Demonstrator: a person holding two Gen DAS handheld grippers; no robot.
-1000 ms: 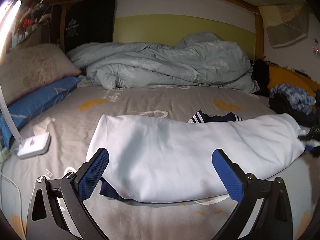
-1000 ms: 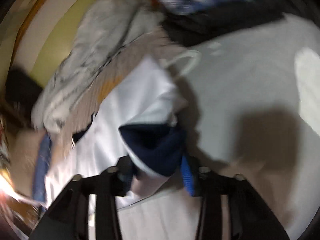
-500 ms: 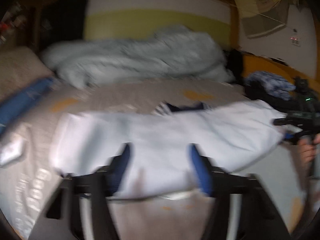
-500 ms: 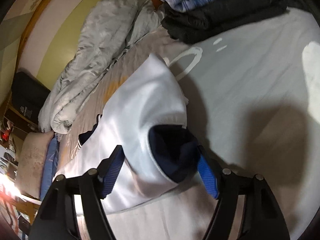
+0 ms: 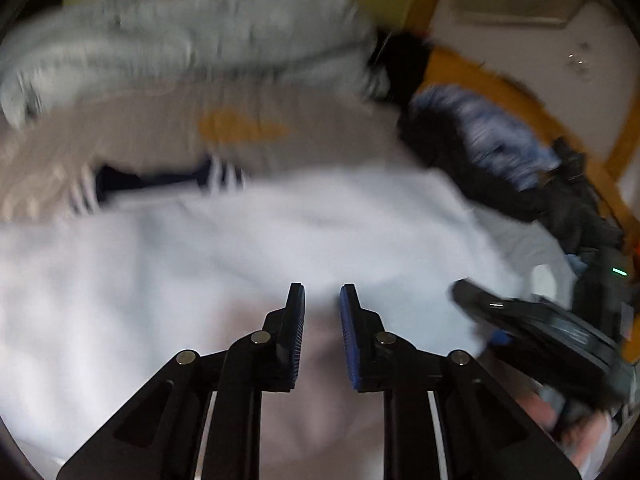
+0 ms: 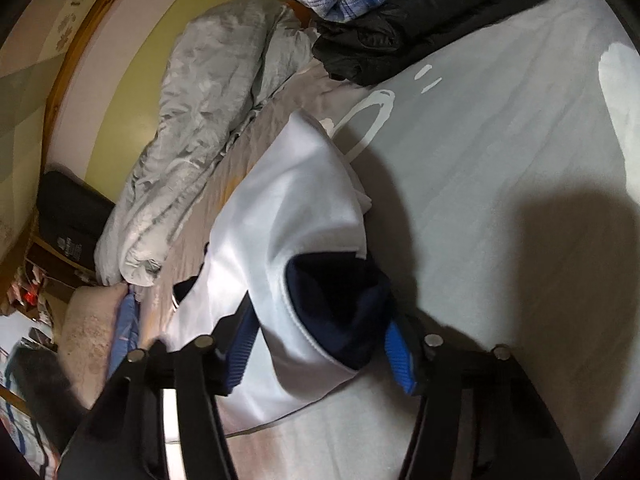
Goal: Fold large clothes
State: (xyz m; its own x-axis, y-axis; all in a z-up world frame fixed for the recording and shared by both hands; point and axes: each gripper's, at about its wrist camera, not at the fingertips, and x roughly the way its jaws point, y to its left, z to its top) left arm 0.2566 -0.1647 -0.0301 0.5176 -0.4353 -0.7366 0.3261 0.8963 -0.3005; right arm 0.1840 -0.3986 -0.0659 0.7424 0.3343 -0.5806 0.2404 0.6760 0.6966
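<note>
White garment (image 6: 280, 216): smooth matt cloth, navy ribbed trim. Quilt (image 6: 200, 120): crinkled grey fabric. Bed sheet (image 6: 500, 140): matt woven cloth. Bed frame (image 6: 68, 68): glossy wood. Gripper pads (image 6: 400, 356): blue ribbed rubber.

The left wrist view is smeared by motion blur; only the black gripper fingers (image 5: 296, 332) stay sharp. The right wrist view is crisp but dim, with a broad dark shadow on the pale sheet (image 6: 500, 152) and edges bent by the lens.
</note>
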